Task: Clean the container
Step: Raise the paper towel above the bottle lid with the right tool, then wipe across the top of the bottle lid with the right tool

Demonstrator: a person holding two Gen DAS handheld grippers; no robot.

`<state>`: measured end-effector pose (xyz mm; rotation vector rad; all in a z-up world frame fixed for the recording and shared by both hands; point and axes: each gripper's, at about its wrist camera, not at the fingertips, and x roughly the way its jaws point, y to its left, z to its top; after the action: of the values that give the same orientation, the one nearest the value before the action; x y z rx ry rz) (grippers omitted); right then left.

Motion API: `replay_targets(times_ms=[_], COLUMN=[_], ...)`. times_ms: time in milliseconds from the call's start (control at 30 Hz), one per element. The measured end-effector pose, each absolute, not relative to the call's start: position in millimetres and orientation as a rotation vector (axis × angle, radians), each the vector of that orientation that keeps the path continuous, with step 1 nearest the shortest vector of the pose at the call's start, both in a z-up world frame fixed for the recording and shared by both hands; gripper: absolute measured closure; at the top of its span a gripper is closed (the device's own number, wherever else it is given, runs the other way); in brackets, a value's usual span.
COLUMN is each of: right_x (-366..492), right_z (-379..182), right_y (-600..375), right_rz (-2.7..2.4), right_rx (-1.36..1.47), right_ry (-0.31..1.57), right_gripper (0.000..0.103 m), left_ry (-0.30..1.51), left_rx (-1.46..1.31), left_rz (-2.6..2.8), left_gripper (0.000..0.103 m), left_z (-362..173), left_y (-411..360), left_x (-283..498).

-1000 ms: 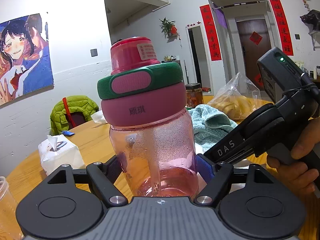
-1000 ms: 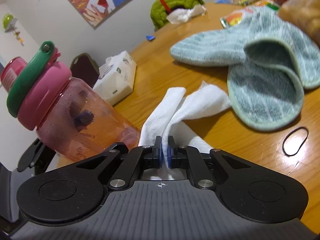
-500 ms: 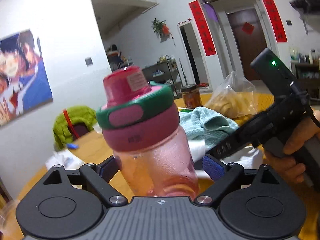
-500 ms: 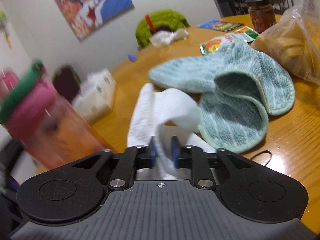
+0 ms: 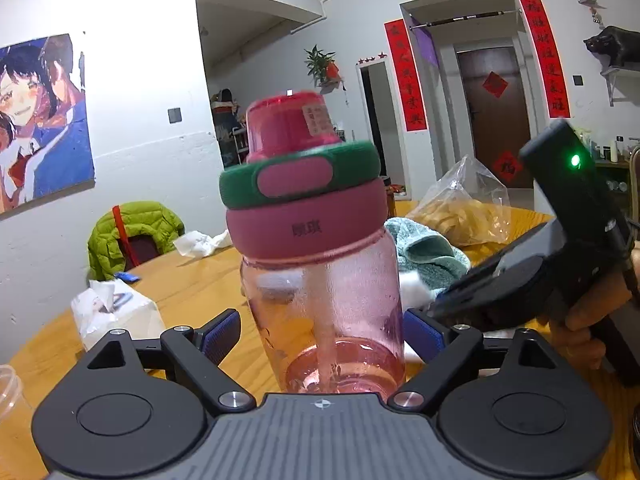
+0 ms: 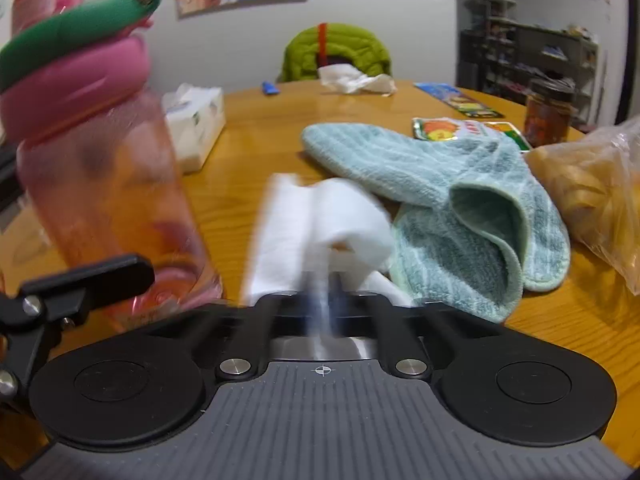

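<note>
Wiping step in hand: bottle steadied on the left, tissue pinched on the right.

The translucent pink plastic bottle with a pink collar and green flip lid (image 5: 320, 280) stands upright on the round wooden table (image 6: 280, 120), between the blue pads of the left gripper (image 5: 322, 334); its jaws are closing, a gap visible on the left side, the right pad near or at the wall, contact uncertain. The right gripper (image 6: 322, 300) is pressed together on a folded white paper tissue (image 6: 316, 220), blurred, just beside the bottle's base. A pale green terry towel (image 6: 460, 192) lies next to it. Judgement: the bottle looks unwiped at this spot; next move calls for a firm left hold, then drawing the tissue along the outer wall.
</note>
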<state>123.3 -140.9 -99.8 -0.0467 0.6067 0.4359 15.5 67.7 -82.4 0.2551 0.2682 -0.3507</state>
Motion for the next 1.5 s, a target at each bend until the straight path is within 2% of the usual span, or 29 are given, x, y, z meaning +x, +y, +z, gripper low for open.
replay_targets(times_ms=[133,267,433,567,800,933,1167,1333,1500], right_x=[116.6,89.1,40.2,7.8,11.1,8.0,53.0,83.9,73.7], right_z=[-82.5,-55.8,5.7,46.8,50.3,61.1,59.4,61.9,60.5], right_y=[-162.4,-179.2,-167.9,-135.3,-71.4,-37.5,14.1,3.9,-33.4], right_rz=[0.407,0.453,0.476,0.509,0.539,0.594,0.491,0.387,0.363], right_rx=[0.099,0.236,0.097,-0.132,-0.347,-0.430,-0.612,-0.584,-0.547], right_ry=[0.547,0.473,0.323,0.239,0.424,0.390,0.365,0.379,0.407], right_gripper=[0.100,0.100,0.100,0.100,0.100,0.100,0.100,0.100,0.100], left_ry=[0.282,0.291,0.298,0.296,0.294,0.293,0.296,0.298,0.301], left_rx=[0.216,0.190,0.185,0.195,0.193,0.193,0.189,0.188,0.191], left_rz=[-0.389,-0.399,-0.400,-0.390,-0.389,-0.386,-0.381,-0.379,-0.371], left_gripper=[0.028,0.029,0.030,0.029,0.030,0.030,0.030,0.029,0.029], left_z=[-82.8,-82.5,-82.9,-82.6,-82.9,-82.7,-82.8,-82.8,-81.9], left_y=[71.2,74.2,76.5,77.0,79.6,79.7,80.6,81.5,81.2], left_x=[18.4,19.3,17.9,15.6,14.8,16.5,18.9,20.9,20.7])
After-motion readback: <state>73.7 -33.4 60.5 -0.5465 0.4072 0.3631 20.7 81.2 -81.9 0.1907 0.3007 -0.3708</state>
